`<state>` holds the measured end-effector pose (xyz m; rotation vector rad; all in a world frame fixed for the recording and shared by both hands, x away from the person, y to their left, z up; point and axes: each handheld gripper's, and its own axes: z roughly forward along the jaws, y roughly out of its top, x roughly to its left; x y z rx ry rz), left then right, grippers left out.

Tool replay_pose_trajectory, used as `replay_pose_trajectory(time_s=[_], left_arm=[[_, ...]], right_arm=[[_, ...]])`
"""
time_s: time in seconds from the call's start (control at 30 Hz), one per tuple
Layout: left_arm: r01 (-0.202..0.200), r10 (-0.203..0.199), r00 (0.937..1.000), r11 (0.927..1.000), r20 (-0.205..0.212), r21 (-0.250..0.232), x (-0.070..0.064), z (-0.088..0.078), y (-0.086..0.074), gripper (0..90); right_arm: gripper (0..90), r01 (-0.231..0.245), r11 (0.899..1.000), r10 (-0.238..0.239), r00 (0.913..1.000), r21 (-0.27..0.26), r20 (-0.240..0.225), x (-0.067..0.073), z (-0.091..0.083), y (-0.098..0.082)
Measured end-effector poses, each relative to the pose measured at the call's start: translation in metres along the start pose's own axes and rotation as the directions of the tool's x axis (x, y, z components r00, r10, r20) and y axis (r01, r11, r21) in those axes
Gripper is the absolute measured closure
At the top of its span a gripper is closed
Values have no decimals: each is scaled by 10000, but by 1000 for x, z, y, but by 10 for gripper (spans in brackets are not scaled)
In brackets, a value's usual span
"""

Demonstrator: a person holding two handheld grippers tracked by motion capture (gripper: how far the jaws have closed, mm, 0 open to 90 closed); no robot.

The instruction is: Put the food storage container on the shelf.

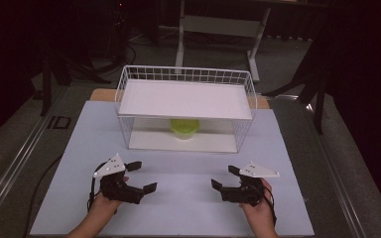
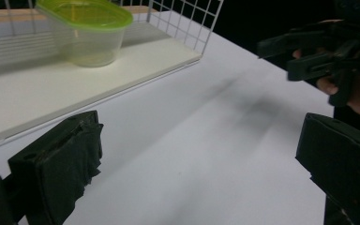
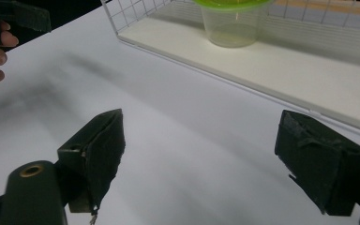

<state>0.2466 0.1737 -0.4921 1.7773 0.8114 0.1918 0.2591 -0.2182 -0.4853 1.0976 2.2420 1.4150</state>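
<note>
— The clear plastic tub with a lime-green lid?
— From above, the white upper shelf of the wire rack hides its far part.
— And in the right gripper view?
— The top edge cuts off its lid.

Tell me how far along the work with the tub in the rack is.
Nothing looks done yet. The green-lidded tub sits on the lower shelf of the wire rack, lid on, untouched. In hand: nothing; the left gripper and right gripper are both open above the table, in front of the rack, jaws pointed toward it. Left: probably reaching in and gripping the tub.
</note>
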Motion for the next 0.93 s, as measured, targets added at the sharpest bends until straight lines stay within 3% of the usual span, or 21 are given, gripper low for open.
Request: replay_pose_trajectory(time_s=[0.37,0.43,0.53,0.7,0.93], left_arm=[[120,-119,9998,9999,-172,55,3,-6,-17,14],[70,-71,9997,10000,-231,-14,4,-7,-17,14],[27,-30,9995,9999,-312,-97,5,-8,-18,14],[144,-144,9993,9999,-343,-20,7,-6,-20,14],[-121,123,9996,9999,-266,75,3,-1,-18,14]], right_arm=[[160,15,9999,-14,9999,109,-103,-4,-18,-19],[162,347,9992,-350,9993,201,124,-5,-18,-21],[163,192,9998,-193,9998,110,49,-9,-19,-22],[162,637,9976,-642,9978,284,150,-11,-13,-22],[162,686,9969,-693,9975,372,162,-13,-9,-22]])
